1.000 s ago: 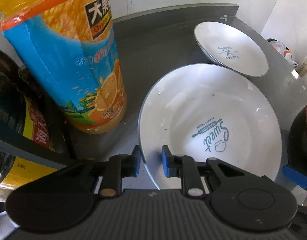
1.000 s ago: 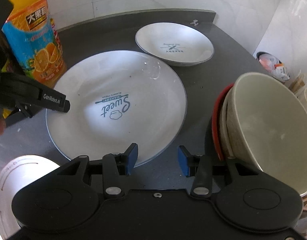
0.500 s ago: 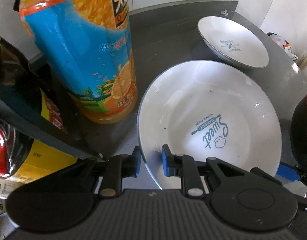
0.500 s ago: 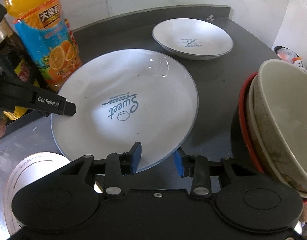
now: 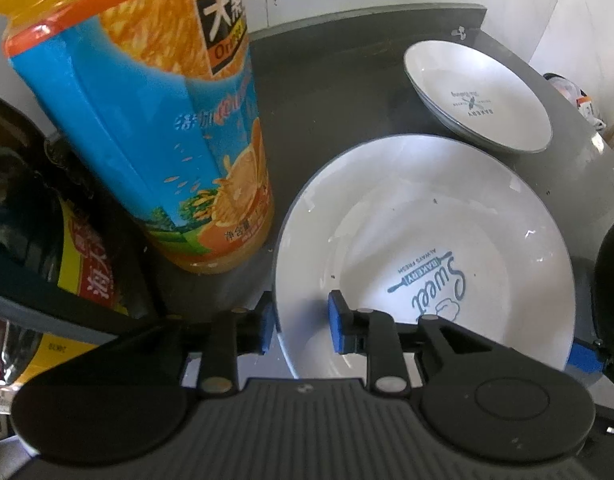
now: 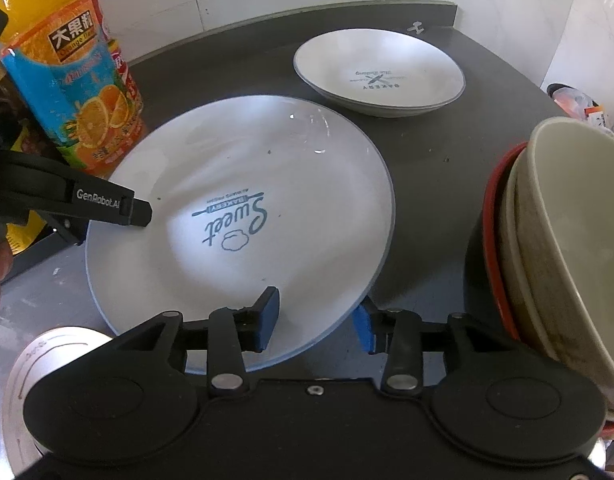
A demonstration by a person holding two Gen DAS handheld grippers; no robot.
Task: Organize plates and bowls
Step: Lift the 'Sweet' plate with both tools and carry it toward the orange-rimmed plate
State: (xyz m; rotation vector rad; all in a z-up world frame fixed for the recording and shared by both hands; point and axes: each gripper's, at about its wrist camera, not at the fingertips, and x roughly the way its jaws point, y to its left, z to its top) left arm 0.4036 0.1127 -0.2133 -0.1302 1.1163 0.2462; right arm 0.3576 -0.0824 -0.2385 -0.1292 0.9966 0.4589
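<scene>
A large white plate (image 5: pixel 427 216) printed "Sweet" lies on the dark counter (image 6: pixel 447 152). My left gripper (image 5: pixel 301 326) straddles its left rim, one pad outside and one on the inner face, with a visible gap. In the right wrist view the plate (image 6: pixel 247 160) fills the middle. My right gripper (image 6: pixel 317 320) is open across its near rim, the left pad over the plate and the right pad under the edge. A smaller white plate (image 6: pixel 379 68) sits behind. Stacked bowls (image 6: pixel 567 240), cream inside a red one, stand at the right.
A tall orange juice bottle (image 5: pixel 155 120) stands close to the plate's left side, with dark packets and a shelf edge (image 5: pixel 47 296) beyond it. A white round lid-like object (image 6: pixel 47 352) lies at the near left. White tiled walls enclose the counter's back corner.
My right gripper has moved forward until its fingers straddle the large plate's near rim. The left gripper's fingers have parted a little around the left rim, and the bottle looms closer.
</scene>
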